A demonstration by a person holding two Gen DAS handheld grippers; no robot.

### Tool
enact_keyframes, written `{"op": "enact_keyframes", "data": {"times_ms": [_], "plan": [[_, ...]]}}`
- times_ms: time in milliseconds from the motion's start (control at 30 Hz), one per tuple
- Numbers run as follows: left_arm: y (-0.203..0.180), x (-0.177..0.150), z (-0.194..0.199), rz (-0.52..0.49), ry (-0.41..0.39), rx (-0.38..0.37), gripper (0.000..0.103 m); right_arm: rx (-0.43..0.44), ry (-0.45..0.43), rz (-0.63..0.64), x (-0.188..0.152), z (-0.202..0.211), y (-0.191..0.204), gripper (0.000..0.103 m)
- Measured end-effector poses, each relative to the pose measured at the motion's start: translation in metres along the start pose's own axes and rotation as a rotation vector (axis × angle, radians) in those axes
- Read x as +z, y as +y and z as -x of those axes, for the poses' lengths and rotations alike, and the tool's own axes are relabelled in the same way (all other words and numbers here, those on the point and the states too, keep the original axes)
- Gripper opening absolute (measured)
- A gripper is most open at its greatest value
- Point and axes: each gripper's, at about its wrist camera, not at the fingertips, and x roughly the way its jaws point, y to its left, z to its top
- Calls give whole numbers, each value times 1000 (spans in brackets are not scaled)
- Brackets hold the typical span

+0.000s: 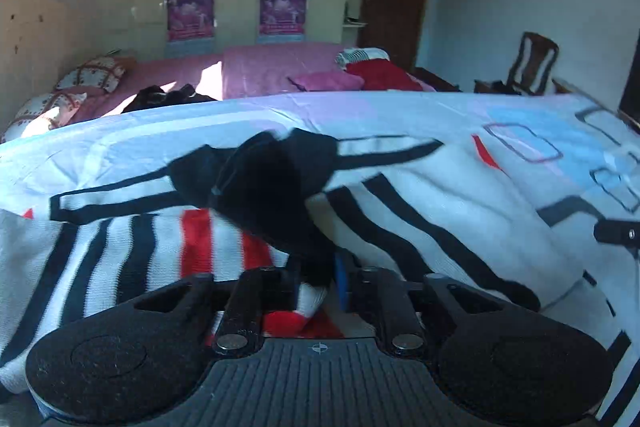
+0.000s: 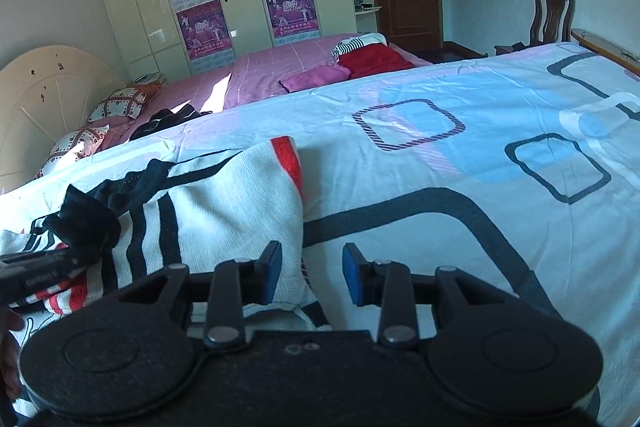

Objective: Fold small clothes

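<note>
At the far left of the right wrist view, the left gripper (image 2: 86, 255) reaches in from the edge, its tips buried in a dark fold of the striped sweater (image 2: 224, 203). From its own camera, the left gripper (image 1: 320, 279) has its fingers drawn together on that garment, pinching a black collar or cuff part with a white and red knit edge showing between the pads (image 1: 341, 281). The sweater, white with black and red stripes, lies spread on the blue and white bedsheet (image 2: 460, 163), partly lifted and bunched where it is held. Further right, the right gripper (image 2: 310, 275) hovers low over the sweater's right edge with its blue pads (image 2: 354, 277) clearly apart and nothing between them; one pad sits over the knit, the other over bare sheet. Beyond the near bed stands a second bed with a pink cover (image 2: 280, 67), and on it a red cloth (image 2: 376, 61). A wooden chair (image 2: 550, 15) stands at the right wall.
</note>
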Motion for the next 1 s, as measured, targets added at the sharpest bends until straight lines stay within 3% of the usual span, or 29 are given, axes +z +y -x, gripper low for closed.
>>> {"op": "enact_keyframes", "data": {"times_ms": [33,67,200,433,567,733,767,800,833,1000], "plan": [[-9,-4,7,-9,-22,-8,59,2,1,-5,0,1,-3,34],[-19,-10,23,-6,-45,-6,61,8,-1,-11,0,2,-6,36],[-8,-35,76,28,-100,82,61,48,-10,-32,3,3,-5,44],[88,-93,136,109,-82,374,61,263,31,-44,6,-23,51,43],[136,-107,127,189,-16,422,61,347,115,-72,3,-58,92,43],[160,-111,113,242,-4,396,61,350,171,-140,2,-91,116,43],[160,-111,111,240,-5,397,61,342,162,-129,3,-92,120,37],[162,-112,110,241,-8,397,61,333,159,-110,4,-92,124,20],[163,-112,109,245,-11,396,61,330,156,-90,6,-92,127,10],[174,-109,103,260,-21,404,61,295,18,28,15,-57,132,7]]}}
